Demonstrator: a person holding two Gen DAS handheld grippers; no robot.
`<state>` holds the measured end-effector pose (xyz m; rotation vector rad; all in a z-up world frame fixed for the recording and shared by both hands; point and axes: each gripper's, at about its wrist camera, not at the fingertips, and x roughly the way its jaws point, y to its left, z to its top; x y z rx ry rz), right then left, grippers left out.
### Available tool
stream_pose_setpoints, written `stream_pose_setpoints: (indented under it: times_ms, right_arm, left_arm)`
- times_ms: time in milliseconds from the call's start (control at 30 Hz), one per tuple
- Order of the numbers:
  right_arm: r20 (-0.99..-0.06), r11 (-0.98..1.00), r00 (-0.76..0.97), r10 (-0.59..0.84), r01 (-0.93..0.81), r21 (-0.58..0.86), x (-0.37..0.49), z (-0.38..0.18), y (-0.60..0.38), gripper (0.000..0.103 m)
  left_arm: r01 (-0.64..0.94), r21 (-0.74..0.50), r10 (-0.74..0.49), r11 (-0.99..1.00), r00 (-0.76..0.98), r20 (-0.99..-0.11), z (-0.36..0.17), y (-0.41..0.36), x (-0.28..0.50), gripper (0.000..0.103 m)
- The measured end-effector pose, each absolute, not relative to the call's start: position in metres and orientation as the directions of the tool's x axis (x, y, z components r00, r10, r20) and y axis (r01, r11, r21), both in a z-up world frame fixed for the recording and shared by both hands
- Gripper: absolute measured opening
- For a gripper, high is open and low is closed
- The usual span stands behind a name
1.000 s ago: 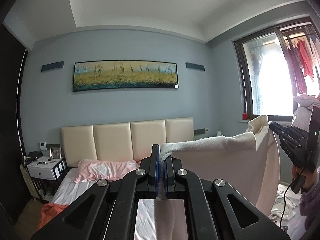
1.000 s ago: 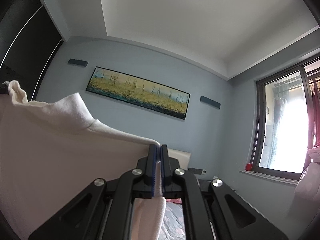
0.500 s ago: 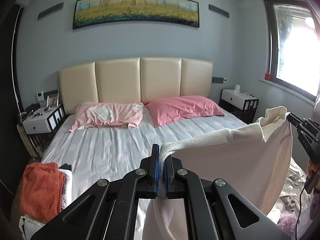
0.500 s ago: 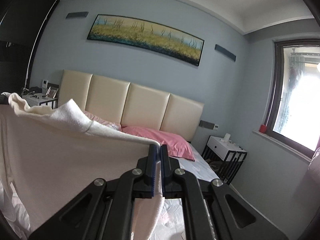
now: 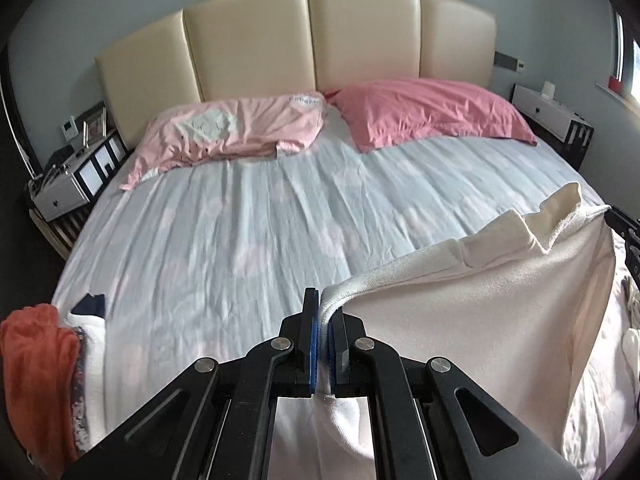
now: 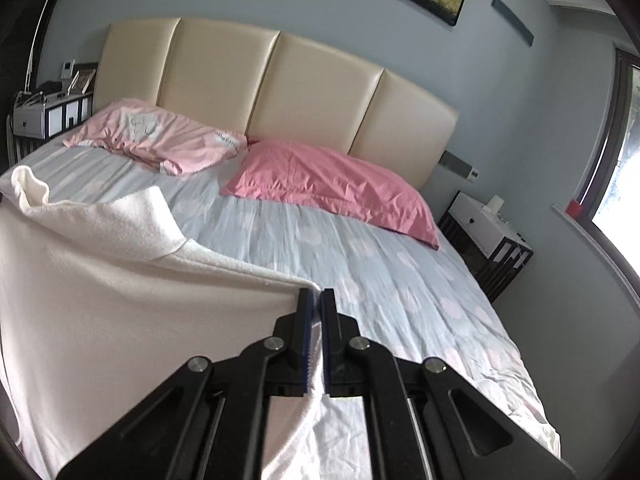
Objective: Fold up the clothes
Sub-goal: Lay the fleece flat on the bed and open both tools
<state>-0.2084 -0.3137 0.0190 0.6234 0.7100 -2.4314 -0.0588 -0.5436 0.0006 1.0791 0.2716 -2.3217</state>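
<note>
Evidently the white garment [image 5: 472,320] is stretched between both tools so it can be spread flat: the left hand-held gripper [image 5: 323,320] is clenched on one top corner at lower centre of its view, and the right hand-held gripper [image 6: 314,316] pinches the other. The cloth hangs over the near end of the bed [image 5: 248,232], whose pale blue sheet is wrinkled. Two pink pillows [image 5: 428,114] lie below a cream headboard [image 6: 304,76]; folded clothes [image 5: 36,376] sit lower left.
</note>
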Motion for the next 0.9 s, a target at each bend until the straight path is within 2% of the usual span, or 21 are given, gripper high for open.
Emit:
stream_pose_setpoints:
  times_ms: [167, 333, 533, 567, 600, 633, 667, 700, 767, 900]
  right_arm:
    - [-0.645, -0.673, -0.702, -0.302, 0.636, -0.377, -0.261, -0.068, -0.362, 0.004]
    - [-0.729, -0.643, -0.623, -0.282, 0.687, -0.338, -0.3, -0.128, -0.391, 0.004]
    - [-0.795, -0.635, -0.542, -0.272, 0.722, -0.275, -0.313, -0.165, -0.396, 0.005]
    - [-0.798, -0.635, -0.536, -0.276, 0.725, -0.267, -0.314, -0.165, -0.395, 0.006]
    - [-0.805, -0.635, -0.526, -0.276, 0.728, -0.258, -0.315, -0.164, -0.394, 0.007]
    - [-0.812, -0.636, -0.515, -0.275, 0.731, -0.248, -0.316, -0.163, -0.394, 0.008]
    - [-0.821, -0.639, -0.5, -0.276, 0.733, -0.231, -0.317, -0.159, -0.392, 0.012]
    - [-0.831, -0.646, -0.482, -0.278, 0.734, -0.21, -0.317, -0.154, -0.389, 0.024]
    - [-0.842, -0.672, -0.448, -0.301, 0.726, -0.146, -0.318, -0.138, -0.376, 0.035]
    - [-0.853, -0.716, -0.385, -0.353, 0.698, -0.019, -0.31, -0.097, -0.342, 0.039]
  left_arm:
    - [0.572, 0.04, -0.35, -0.82, -0.445, -0.824, -0.08, -0.587, -0.107, 0.004]
    - [0.536, 0.042, -0.295, -0.843, -0.395, -0.87, -0.141, -0.604, -0.138, 0.004]
    - [0.536, 0.0, -0.258, -0.844, -0.408, -0.876, -0.162, -0.608, -0.141, 0.007]
    - [0.542, -0.002, -0.26, -0.841, -0.407, -0.876, -0.16, -0.608, -0.139, 0.012]
    - [0.554, 0.008, -0.273, -0.833, -0.397, -0.876, -0.156, -0.607, -0.136, 0.028]
    - [0.566, 0.018, -0.285, -0.824, -0.388, -0.876, -0.152, -0.607, -0.133, 0.039]
    - [0.577, 0.028, -0.297, -0.816, -0.378, -0.877, -0.148, -0.606, -0.129, 0.058]
    - [0.586, 0.03, -0.305, -0.81, -0.376, -0.875, -0.143, -0.605, -0.124, 0.061]
    - [0.592, 0.016, -0.305, -0.805, -0.391, -0.868, -0.127, -0.598, -0.11, 0.061]
    - [0.606, -0.02, -0.288, -0.795, -0.406, -0.867, -0.092, -0.575, -0.069, 0.061]
